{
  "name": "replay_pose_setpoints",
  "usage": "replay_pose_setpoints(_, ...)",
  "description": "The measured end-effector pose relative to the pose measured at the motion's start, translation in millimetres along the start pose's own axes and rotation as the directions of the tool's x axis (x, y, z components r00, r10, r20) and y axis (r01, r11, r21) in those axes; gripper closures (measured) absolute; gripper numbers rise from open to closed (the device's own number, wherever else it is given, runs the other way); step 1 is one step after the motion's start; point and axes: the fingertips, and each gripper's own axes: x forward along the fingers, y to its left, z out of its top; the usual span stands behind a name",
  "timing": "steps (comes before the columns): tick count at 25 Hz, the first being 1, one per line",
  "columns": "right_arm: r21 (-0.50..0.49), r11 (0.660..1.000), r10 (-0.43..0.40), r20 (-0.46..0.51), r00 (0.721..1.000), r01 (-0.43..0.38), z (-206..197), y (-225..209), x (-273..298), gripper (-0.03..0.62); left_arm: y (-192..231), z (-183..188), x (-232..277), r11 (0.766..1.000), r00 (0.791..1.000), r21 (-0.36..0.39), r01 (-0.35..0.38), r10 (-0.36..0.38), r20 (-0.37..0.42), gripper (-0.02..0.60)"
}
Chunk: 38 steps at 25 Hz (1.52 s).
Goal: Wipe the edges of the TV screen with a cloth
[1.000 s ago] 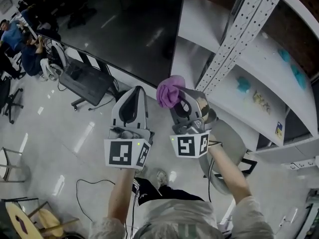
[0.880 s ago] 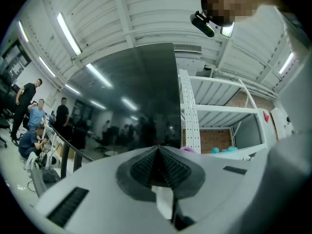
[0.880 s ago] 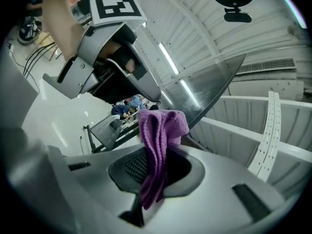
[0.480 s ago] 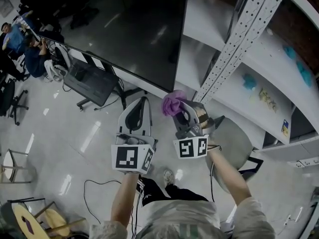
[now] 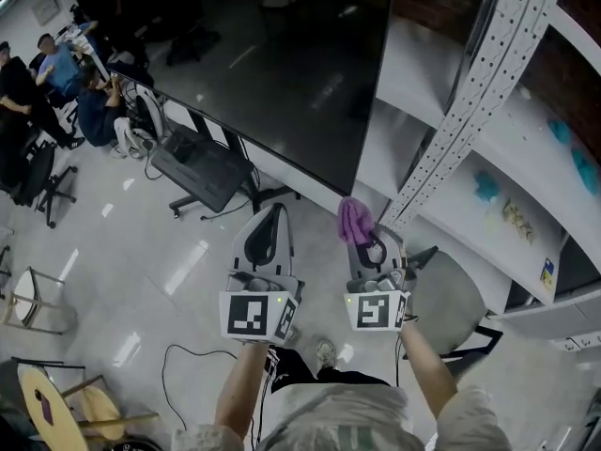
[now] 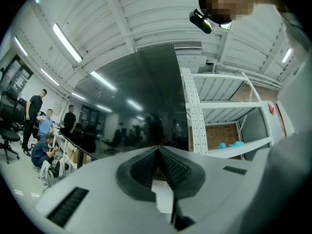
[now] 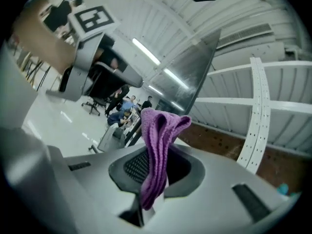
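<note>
The right gripper [image 5: 364,242], clamped on the crumpled purple knitted cloth [image 5: 355,220], has dropped just below the lower right corner of the large dark TV screen [image 5: 263,73], so wiping looks paused, while the left gripper [image 5: 268,228] stays closed and empty.

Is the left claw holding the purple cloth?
No, the left claw is shut with nothing in it, while the purple cloth is pinched in the right claw.
</note>
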Motion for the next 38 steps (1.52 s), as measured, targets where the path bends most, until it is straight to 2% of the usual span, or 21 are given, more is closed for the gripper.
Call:
replay_pose_setpoints(3,0.104,0.994,0.017,0.094,0.995,-0.027,54.6,-6.7,-24.9,0.543,-10.4,18.1,-19.6,0.999,1.0,0.046,-0.017,0.015,0.023,0.566)
replay_pose_setpoints(4,0.187,0.982,0.01,0.143,0.99,-0.037,72.2,-7.2,-32.3,0.543,-14.3,25.4,-26.3,0.998,0.999,0.064,-0.024,0.022,0.035,0.566)
replay_pose_setpoints(6,0.347,0.936,-0.023,0.221,0.975,-0.057,102.6,-8.4,-44.6,0.543,-22.9,44.5,-38.3,0.995,0.997,0.088,-0.038,0.032,0.073,0.566)
replay_pose_setpoints(8,0.391,0.917,-0.024,0.26,0.965,-0.082,124.0,-7.8,-51.3,0.543,-28.7,61.2,-49.5,0.992,0.994,0.113,-0.054,0.042,0.105,0.566)
replay_pose_setpoints(12,0.373,0.919,0.006,0.315,0.949,-0.129,148.2,-0.5,-54.8,0.543,-32.4,78.6,-70.2,0.98,0.99,0.177,-0.091,0.07,0.124,0.566)
replay_pose_setpoints(17,0.36,0.918,0.039,0.338,0.941,-0.167,154.6,8.0,-51.7,0.543,-29.1,90.5,-85.5,0.963,0.983,0.225,-0.145,0.115,0.141,0.566)
replay_pose_setpoints(26,0.339,0.923,0.056,0.352,0.934,-0.183,160.2,8.8,-58.6,0.543,-30.0,97.0,-91.3,0.96,0.978,0.227,-0.163,0.127,0.163,0.566)
replay_pose_setpoints(32,0.338,0.924,0.05,0.36,0.932,-0.18,163.0,10.2,-63.5,0.543,-35.4,93.8,-92.0,0.962,0.98,0.225,-0.157,0.124,0.157,0.566)
replay_pose_setpoints(38,0.309,0.932,0.079,0.337,0.938,-0.19,159.7,14.7,-66.9,0.543,-38.8,91.3,-96.0,0.962,0.981,0.221,-0.159,0.129,0.146,0.566)
